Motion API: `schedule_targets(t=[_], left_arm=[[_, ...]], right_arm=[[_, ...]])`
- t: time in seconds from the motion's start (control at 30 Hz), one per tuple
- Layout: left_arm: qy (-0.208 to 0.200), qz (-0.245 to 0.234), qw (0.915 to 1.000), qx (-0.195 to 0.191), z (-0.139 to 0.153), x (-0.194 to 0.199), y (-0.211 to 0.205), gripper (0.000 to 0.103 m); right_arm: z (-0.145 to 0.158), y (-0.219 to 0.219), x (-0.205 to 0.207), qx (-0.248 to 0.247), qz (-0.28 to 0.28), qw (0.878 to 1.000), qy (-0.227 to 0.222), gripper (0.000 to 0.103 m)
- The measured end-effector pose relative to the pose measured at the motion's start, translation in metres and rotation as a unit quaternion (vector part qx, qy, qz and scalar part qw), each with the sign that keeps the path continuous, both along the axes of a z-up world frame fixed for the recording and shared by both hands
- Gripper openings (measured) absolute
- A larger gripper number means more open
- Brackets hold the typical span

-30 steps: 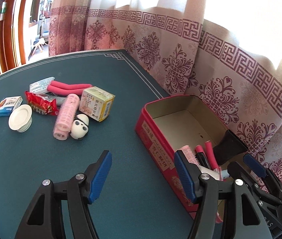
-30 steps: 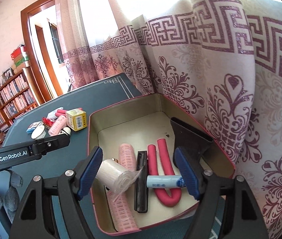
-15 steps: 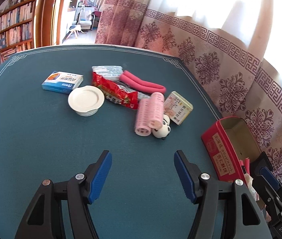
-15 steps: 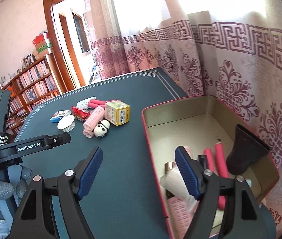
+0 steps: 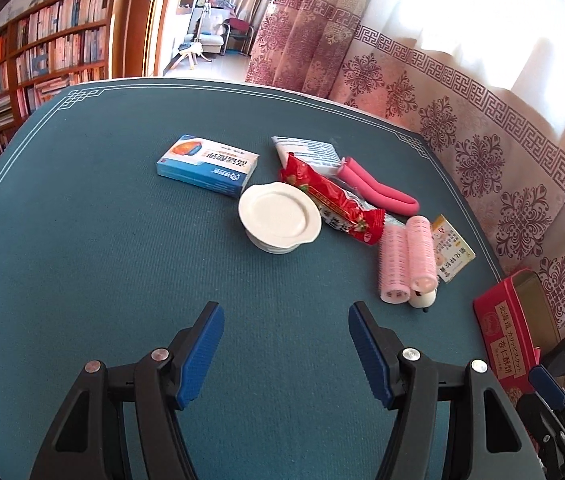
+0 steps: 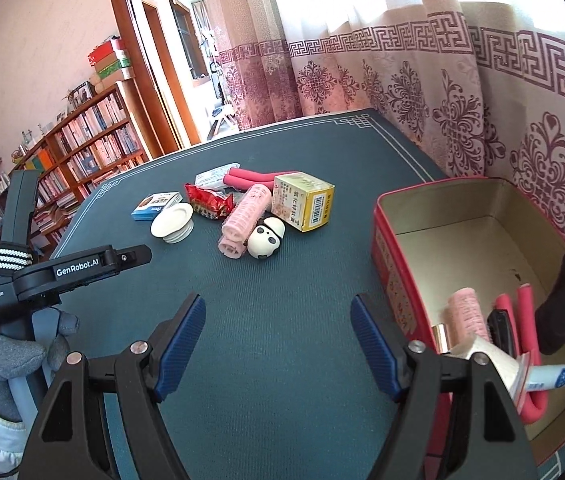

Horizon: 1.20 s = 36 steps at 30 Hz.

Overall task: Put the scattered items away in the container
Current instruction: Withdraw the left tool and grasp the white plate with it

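Both hand-held grippers, left (image 5: pixel 285 344) and right (image 6: pixel 278 338), wide and empty over table (image 5: pixel 102 264). Red tin (image 6: pixel 396 264) long axis runs away from the camera; pink rollers (image 5: pixel 405 258) lie parallel, ends toward the left camera.

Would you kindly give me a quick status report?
Both tools open, empty. Scattered pile on table; red tin partly filled. Nothing in the way.

Landmark: lid (image 5: pixel 279 217), upside down on the table (image 5: pixel 102 248). Just behind-left of it, a flat box (image 5: pixel 208 164). Touching its right edge, a snack packet (image 5: pixel 332 198). Farther right, two rollers (image 5: pixel 406 258) side by side. Well right, at the table edge, the tin (image 6: pixel 478 240).
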<state>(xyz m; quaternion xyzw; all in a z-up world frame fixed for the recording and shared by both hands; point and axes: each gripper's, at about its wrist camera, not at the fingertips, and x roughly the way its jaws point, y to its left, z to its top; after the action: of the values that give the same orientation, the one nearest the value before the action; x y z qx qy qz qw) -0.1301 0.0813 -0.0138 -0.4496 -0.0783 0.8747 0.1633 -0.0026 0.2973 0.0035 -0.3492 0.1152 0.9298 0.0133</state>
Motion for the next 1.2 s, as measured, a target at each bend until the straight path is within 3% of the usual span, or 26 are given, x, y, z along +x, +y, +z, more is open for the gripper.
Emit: schedule_targets(t=[0.17,0.27,0.73,1.0,1.03,1.07,1.2], left_arm=[[0.000,-0.002,1.0000,-0.006,-0.003,-0.019,0.002,0.066],[-0.002,-0.004,0.9999,-0.010,-0.006,-0.031,0.009,0.076],[-0.001,0.004,0.9989,-0.046,-0.023,-0.094,0.033,0.076],[0.019,0.003,0.9968,-0.078,-0.029,-0.103,0.043,0.076],[0.024,-0.001,0.9962,-0.083,-0.030,-0.102,0.044,0.075],[0.030,-0.006,0.9956,-0.088,-0.030,-0.099,0.045,0.067],[0.035,-0.012,0.9949,-0.094,-0.029,-0.091,0.040,0.068]], right_arm=[[-0.005,-0.004,-0.007,0.002,0.005,1.000,-0.008,0.078],[-0.008,-0.005,-0.011,0.001,0.007,1.000,-0.012,0.078],[-0.025,-0.004,-0.024,-0.006,0.013,0.999,-0.030,0.078],[-0.027,-0.005,-0.030,-0.004,0.015,0.999,-0.033,0.078],[-0.027,-0.006,-0.030,-0.004,0.016,0.999,-0.033,0.078],[-0.027,-0.007,-0.031,-0.003,0.016,0.999,-0.033,0.078],[-0.025,-0.009,-0.034,-0.001,0.017,0.999,-0.032,0.078]])
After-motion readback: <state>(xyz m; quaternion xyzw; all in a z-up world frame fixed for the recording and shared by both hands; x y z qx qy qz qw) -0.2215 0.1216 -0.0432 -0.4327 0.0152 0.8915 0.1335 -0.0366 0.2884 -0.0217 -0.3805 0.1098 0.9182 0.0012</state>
